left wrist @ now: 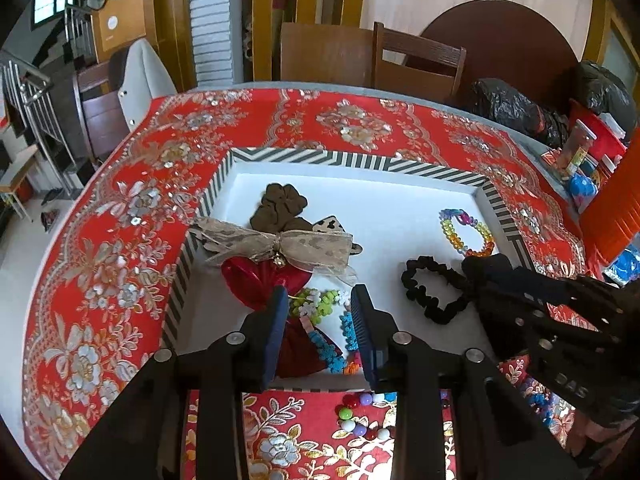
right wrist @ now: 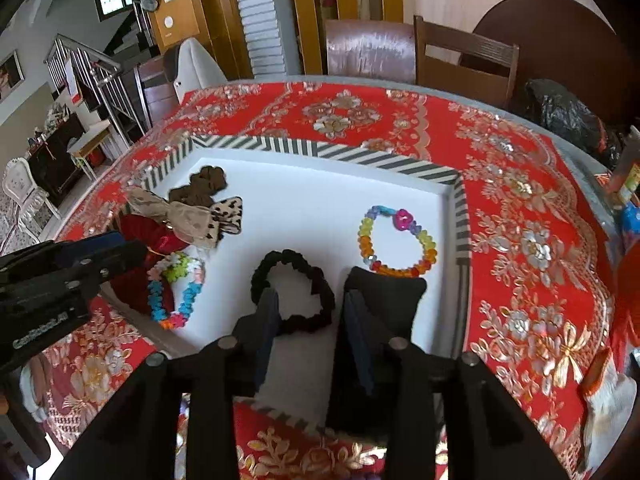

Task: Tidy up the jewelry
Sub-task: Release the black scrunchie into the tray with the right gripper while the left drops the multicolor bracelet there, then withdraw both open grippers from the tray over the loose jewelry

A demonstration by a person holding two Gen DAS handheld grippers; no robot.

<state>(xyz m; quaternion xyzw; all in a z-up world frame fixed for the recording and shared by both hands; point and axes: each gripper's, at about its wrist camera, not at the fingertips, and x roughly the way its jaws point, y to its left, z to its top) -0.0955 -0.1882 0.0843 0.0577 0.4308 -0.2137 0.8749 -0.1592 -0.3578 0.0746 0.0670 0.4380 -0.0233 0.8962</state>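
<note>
A white tray with a striped rim point(left wrist: 340, 158) point(right wrist: 320, 148) lies on the red flowered cloth. My left gripper point(left wrist: 319, 292) is open over a flower-bead bracelet point(left wrist: 320, 308) point(right wrist: 176, 288), which rests on a red pouch point(left wrist: 256, 276) tied with a beige ribbon; the pads do not touch it. My right gripper point(right wrist: 310, 294) is open around a black scrunchie point(right wrist: 296, 292) point(left wrist: 432, 292) lying flat in the tray. A black pouch point(right wrist: 392, 292) sits behind its right finger. A rainbow bead bracelet point(right wrist: 396, 240) point(left wrist: 466, 232) lies at the tray's right side.
A brown scrunchie point(left wrist: 280, 204) and a leopard-print bow point(right wrist: 228, 216) lie at the tray's back left. Loose coloured beads point(left wrist: 360, 416) sit on the cloth in front of the tray. Wooden chairs point(left wrist: 416, 64), black bags point(left wrist: 516, 108) and a red box point(left wrist: 600, 140) line the far and right edges.
</note>
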